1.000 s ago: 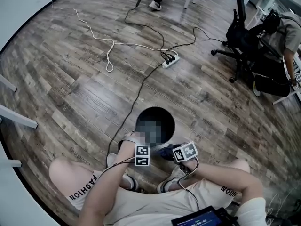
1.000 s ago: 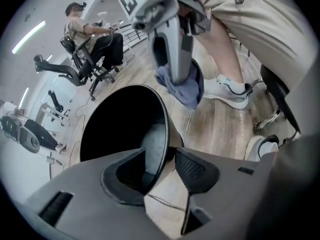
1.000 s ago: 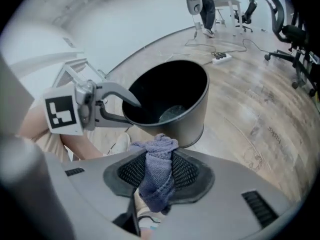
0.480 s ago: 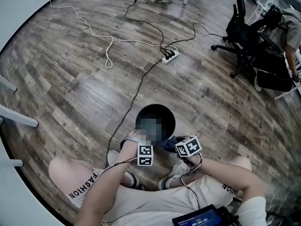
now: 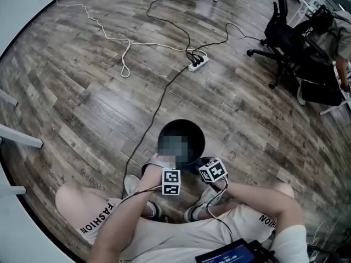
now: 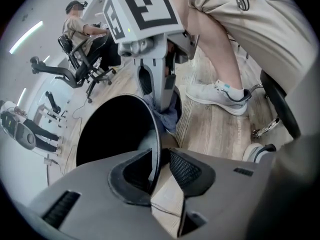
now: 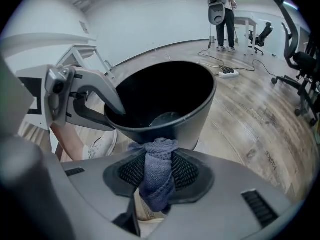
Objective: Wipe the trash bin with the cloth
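Trash-bin wipe: judged barely begun, nearly all of the wiping left

Round black plastic trash bin (image 7: 202, 116): no wiped patch can be told. Left gripper (image 6: 161, 166): pointing steeply down over the bin's near rim, jaws just closing round that rim, with a gap left at one pad. Right gripper (image 7: 159, 166): beside it, angled down and clamped on the bunched blue-grey cloth (image 7: 157, 184) — the cloth touches the bin's outer wall just under the rim.

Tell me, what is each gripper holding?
Right fingers pinch the cloth by its bunched middle. Left fingers, just closing, straddle the trash bin rim, not yet gripping.
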The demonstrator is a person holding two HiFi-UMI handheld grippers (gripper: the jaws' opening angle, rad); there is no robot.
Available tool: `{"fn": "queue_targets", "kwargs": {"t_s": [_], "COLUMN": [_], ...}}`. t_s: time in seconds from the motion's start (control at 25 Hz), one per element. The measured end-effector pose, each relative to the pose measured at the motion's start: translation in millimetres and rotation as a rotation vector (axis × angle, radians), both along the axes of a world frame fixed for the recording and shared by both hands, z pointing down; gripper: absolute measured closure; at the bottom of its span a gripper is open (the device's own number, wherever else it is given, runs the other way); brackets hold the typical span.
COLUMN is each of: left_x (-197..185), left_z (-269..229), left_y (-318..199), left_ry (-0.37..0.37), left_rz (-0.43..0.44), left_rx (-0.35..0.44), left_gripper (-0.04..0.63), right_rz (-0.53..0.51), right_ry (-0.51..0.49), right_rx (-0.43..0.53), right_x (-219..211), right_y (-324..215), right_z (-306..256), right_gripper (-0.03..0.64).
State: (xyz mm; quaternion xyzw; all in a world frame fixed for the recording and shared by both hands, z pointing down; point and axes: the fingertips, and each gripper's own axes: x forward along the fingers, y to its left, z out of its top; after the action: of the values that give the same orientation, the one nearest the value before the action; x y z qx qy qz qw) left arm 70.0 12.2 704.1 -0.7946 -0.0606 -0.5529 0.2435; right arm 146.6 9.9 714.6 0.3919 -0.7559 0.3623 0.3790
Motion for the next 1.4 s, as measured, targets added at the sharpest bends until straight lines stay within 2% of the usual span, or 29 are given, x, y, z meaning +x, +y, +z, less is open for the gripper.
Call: {"fn": "queue_targets", "kwargs": {"t_s": [0.12,0.24,0.4,0.56,0.68,0.84,0.96,1.04,1.12,1.2,1.28,1.36,1.4], "left_x": [3,9,9,9,10,12,14,14,15,14,12,9,7], "left_z": [0,-5,-3,-5,-4,-3,-4,-3,-4,-4,-6,-10,-12], "left_y": [10,7,16,2,10,10,11,10,8,10,12,9,5], "left_ry": [0.013,0.035,0.044,0.042,0.046,0.037,0.046,0.042,0.039,0.043,0.065,0.076,0.07], "left_rz": [0.004,-0.013,-0.037,-0.033,-0.042,-0.045,-0.051,-0.054,-0.056,-0.058,-0.057,-0.037,-0.024], "left_rx": [-0.015,-0.026,-0.052,-0.04,-0.048,-0.055,-0.049,-0.042,-0.038,-0.049,-0.073,-0.072,-0.062], "left_gripper": [0.497,0.526,0.529,0.532,0.532,0.532,0.532,0.532,0.532,0.532,0.529,0.431,0.416], "right_rz": [0.022,-0.007,-0.024,-0.003,0.004,0.065,0.189,0.271,0.273,0.272,0.317,0.333,0.316], "right_ry": [-0.004,0.035,0.091,0.143,0.167,0.159,0.116,0.072,0.065,0.089,0.091,0.079,0.085], "right_rx": [0.006,0.042,0.042,0.079,0.063,0.017,-0.023,-0.002,-0.006,-0.053,-0.058,-0.062,-0.073], "right_x": [1,8,20,34,40,41,45,49,48,45,44,43,43], "right_y": [2,-15,-17,-47,-42,-39,-29,-30,-32,-29,-32,-33,-30], "right_z": [25,45,80,105,129,159,178,181,177,167,145,118,106], "right_gripper": [0.491,0.491,0.491,0.491,0.491,0.491,0.491,0.491,0.491,0.491,0.491,0.491,0.491]}}
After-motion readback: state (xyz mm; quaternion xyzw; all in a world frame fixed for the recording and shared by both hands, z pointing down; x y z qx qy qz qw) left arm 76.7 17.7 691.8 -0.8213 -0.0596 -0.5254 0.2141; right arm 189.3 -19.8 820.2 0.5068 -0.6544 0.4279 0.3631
